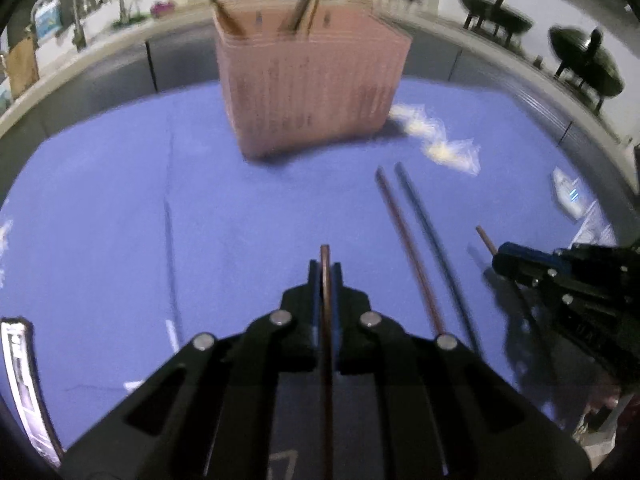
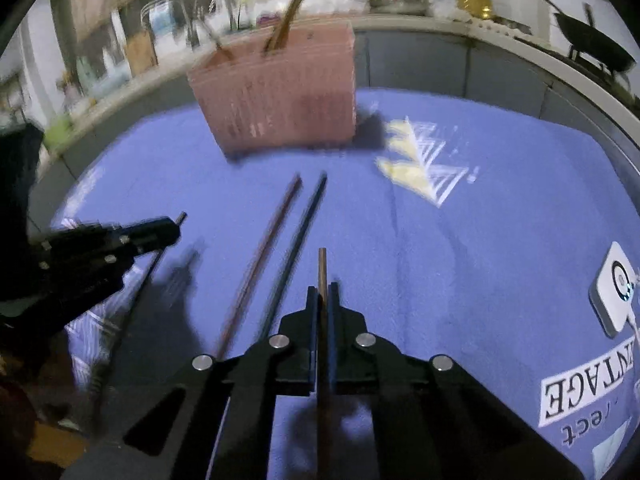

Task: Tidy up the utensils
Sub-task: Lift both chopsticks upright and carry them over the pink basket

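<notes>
A: Left wrist view: the left gripper (image 1: 325, 270) is seen with jaws clamped on a brown chopstick (image 1: 326, 344). Same on the other side?

B: Yep, the right gripper (image 2: 322, 292) is clamped on another brown chopstick (image 2: 322, 272). Two loose chopsticks (image 2: 280, 240) are left lying on the blue cloth (image 2: 460, 264) covering the desk, with the pink holder (image 2: 276, 92) parked behind them, sticks already poking out.
</notes>
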Motion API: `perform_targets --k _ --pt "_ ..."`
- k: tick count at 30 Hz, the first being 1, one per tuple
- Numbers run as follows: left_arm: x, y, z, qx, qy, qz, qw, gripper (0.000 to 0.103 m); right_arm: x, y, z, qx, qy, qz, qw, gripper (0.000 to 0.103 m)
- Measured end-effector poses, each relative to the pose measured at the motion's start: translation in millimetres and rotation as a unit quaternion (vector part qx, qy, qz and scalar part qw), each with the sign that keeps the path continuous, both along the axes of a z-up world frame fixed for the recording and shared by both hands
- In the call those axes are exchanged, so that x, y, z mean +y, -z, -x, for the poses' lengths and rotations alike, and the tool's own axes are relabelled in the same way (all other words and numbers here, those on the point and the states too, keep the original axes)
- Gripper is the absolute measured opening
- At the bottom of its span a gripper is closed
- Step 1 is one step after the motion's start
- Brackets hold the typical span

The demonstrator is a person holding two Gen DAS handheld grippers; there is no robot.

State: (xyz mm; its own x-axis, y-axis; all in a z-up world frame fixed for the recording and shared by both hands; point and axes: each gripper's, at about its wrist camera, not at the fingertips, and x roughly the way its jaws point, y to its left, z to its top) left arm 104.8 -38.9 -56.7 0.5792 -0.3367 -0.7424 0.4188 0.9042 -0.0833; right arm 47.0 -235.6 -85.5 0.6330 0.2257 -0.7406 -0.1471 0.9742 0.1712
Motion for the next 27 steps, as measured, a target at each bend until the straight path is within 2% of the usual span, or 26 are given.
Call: perform_targets --k 6,8,11,14,17,20,22,27 --pt "27 -72 28 -0.074 0.000 0.067 0.9950 0.004 -19 -75 37 -0.117 0.011 -0.087 0.989 0.004" --pt "36 -96 41 -0.103 0.000 0.089 0.9907 0.004 -22 -96 46 -0.158 0.015 -0.103 0.982 0.004" --pt "46 -121 59 -0.143 0.003 0.107 0.9839 0.004 -20 -110 55 -0.195 0.021 -0.102 0.975 0.004" --pt "48 -127 64 -0.145 0.006 0.110 0.9832 0.004 -13 -109 56 -0.199 0.025 -0.086 0.976 0.004" --pt "44 -120 60 -0.140 0.011 0.101 0.9850 0.004 -11 -103 53 -0.189 0.025 -0.079 0.979 0.004" --pt "44 -120 54 -0.129 0.013 0.103 0.9862 0.004 -12 -108 46 -0.182 0.020 -0.093 0.979 0.004" --pt "46 -132 51 -0.142 0.010 0.109 0.9838 0.004 -11 -121 37 -0.191 0.016 -0.095 0.977 0.004" --pt "46 -190 30 -0.192 0.010 0.136 0.9719 0.004 1 -171 5 -0.230 0.005 -0.101 0.968 0.004"
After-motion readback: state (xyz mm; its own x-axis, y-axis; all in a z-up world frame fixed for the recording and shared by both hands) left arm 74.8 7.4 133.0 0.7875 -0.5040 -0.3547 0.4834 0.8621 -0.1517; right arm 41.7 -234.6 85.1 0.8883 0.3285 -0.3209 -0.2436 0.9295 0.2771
